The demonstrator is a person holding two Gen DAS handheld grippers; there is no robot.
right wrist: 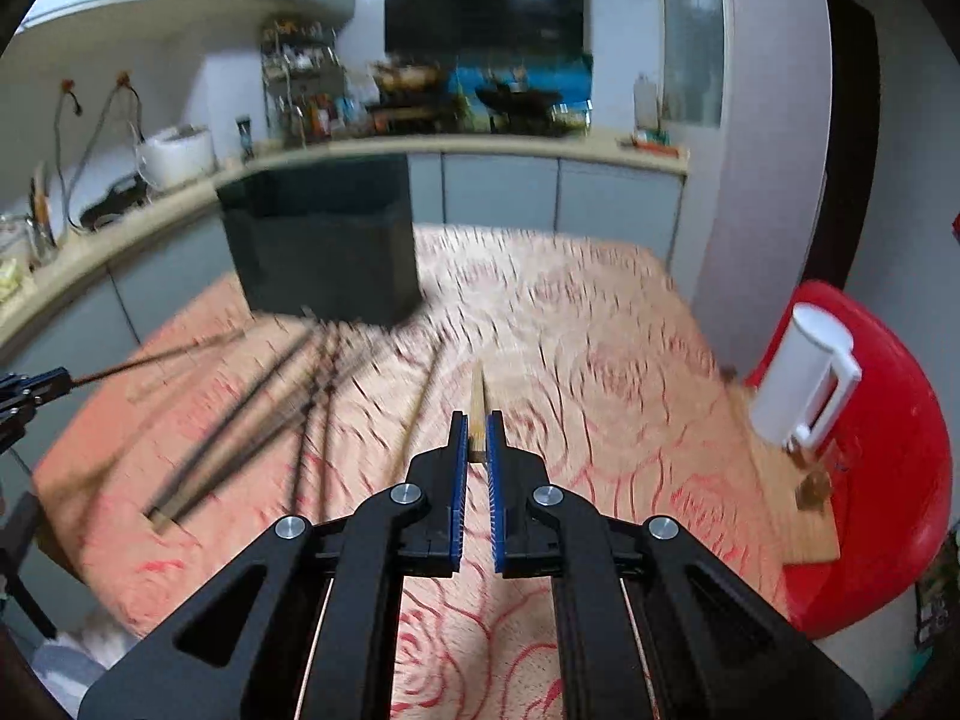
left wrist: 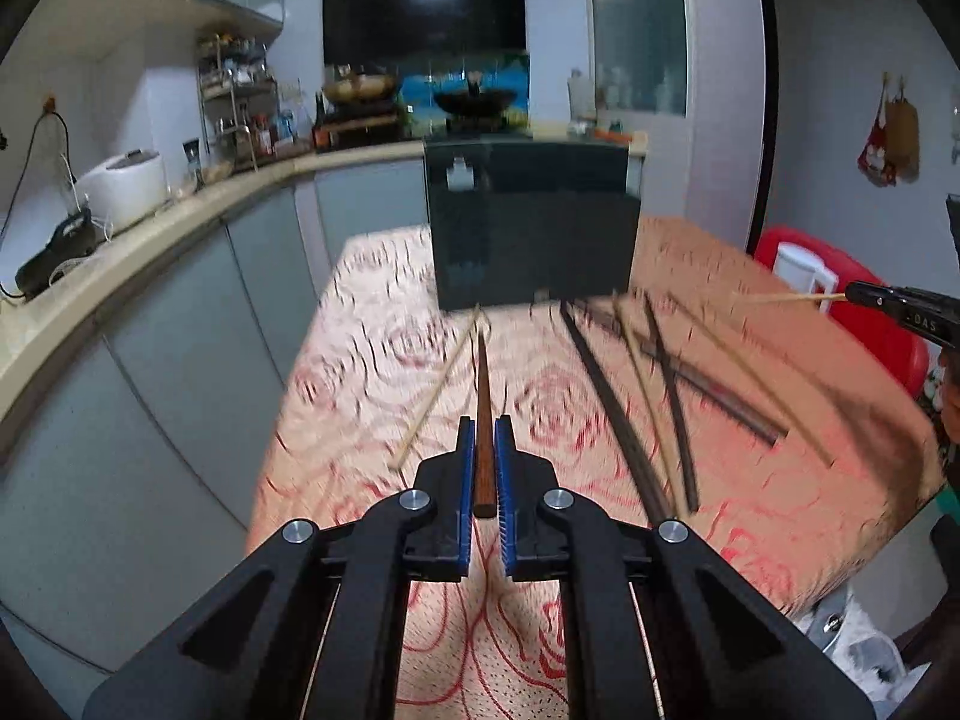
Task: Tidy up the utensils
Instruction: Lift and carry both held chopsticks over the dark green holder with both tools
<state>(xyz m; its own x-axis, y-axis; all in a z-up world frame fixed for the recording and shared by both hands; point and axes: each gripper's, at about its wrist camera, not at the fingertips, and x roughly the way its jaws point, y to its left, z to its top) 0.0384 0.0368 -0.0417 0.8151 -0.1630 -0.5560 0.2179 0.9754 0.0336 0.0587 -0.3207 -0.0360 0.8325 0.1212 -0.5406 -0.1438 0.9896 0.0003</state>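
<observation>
My left gripper (left wrist: 485, 426) is shut on a dark brown chopstick (left wrist: 483, 408) that points forward over the rose-patterned table (left wrist: 372, 312) toward a black box (left wrist: 531, 222). A light bamboo chopstick (left wrist: 438, 390) lies just left of it. Several dark and light chopsticks (left wrist: 660, 384) lie scattered to the right. My right gripper (right wrist: 477, 420) is shut on a light bamboo chopstick (right wrist: 477, 402) above the table. It shows at the right edge of the left wrist view (left wrist: 852, 295). The scattered chopsticks (right wrist: 270, 408) and the black box (right wrist: 321, 240) lie to its left.
A red stool (right wrist: 888, 480) with a white lidded cup (right wrist: 798, 384) stands right of the table. A kitchen counter (left wrist: 150, 228) with a rice cooker (left wrist: 123, 183) and stove runs along the left and back. The views are motion-blurred.
</observation>
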